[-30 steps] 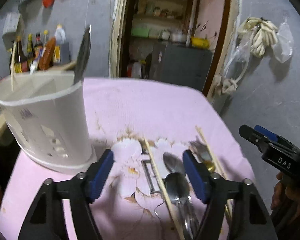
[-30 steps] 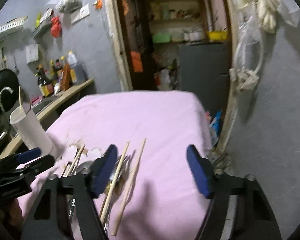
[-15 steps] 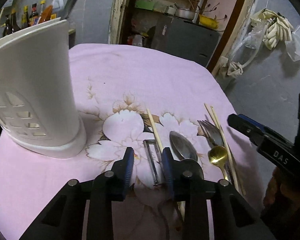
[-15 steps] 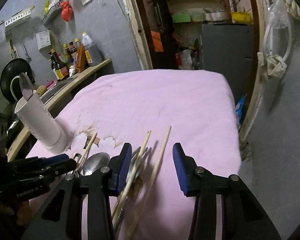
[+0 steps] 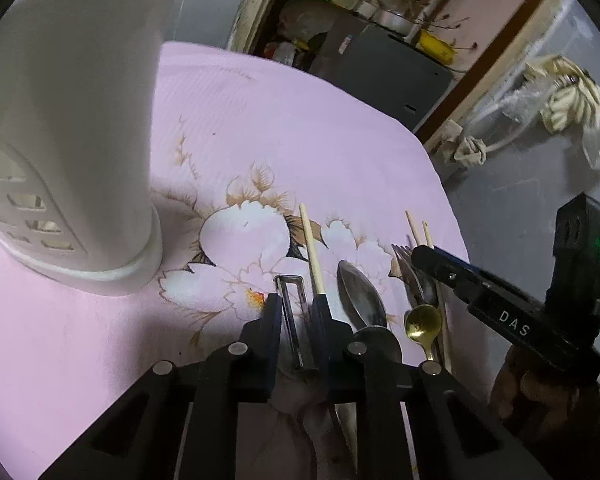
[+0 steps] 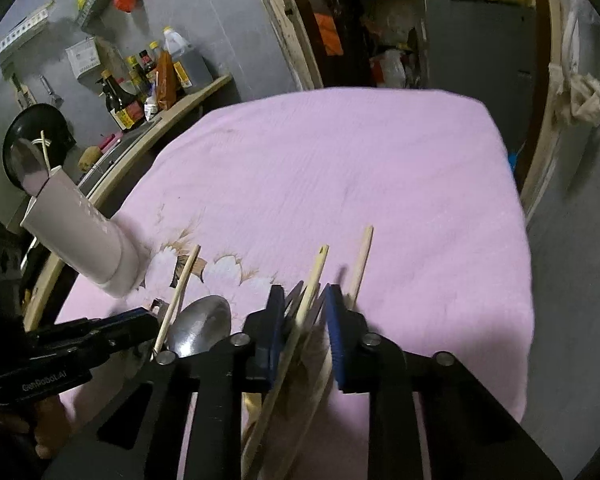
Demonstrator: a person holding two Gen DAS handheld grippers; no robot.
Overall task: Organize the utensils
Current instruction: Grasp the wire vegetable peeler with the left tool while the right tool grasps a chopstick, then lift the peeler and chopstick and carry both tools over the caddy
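Note:
On the pink flowered cloth [image 5: 300, 128] lies a metal peeler [image 5: 290, 286]. My left gripper [image 5: 296, 308] is closing on it, its blue pads against the peeler's sides. A wooden chopstick [image 5: 312, 248], a steel spoon [image 5: 360, 300], a small gold spoon [image 5: 422, 322] and a fork [image 5: 410, 276] lie to its right. My right gripper [image 6: 304, 300] is closing over the fork's tines [image 6: 296, 296] and a chopstick [image 6: 316, 272] lying across them, pads touching. Another chopstick [image 6: 360, 260] rests just outside its right finger. The white utensil holder [image 5: 80, 120] stands upright at the left.
The table's right edge [image 6: 524, 280] drops off close to the right gripper. A counter with bottles [image 6: 148, 80] runs along the left wall. A doorway with shelves and a grey cabinet [image 6: 472, 40] lies behind the table. The far half of the cloth [image 6: 340, 160] holds nothing.
Both grippers have come down and forward to the utensils, and their jaws have narrowed from wide apart. The left now brackets the peeler, the right the fork and chopstick.

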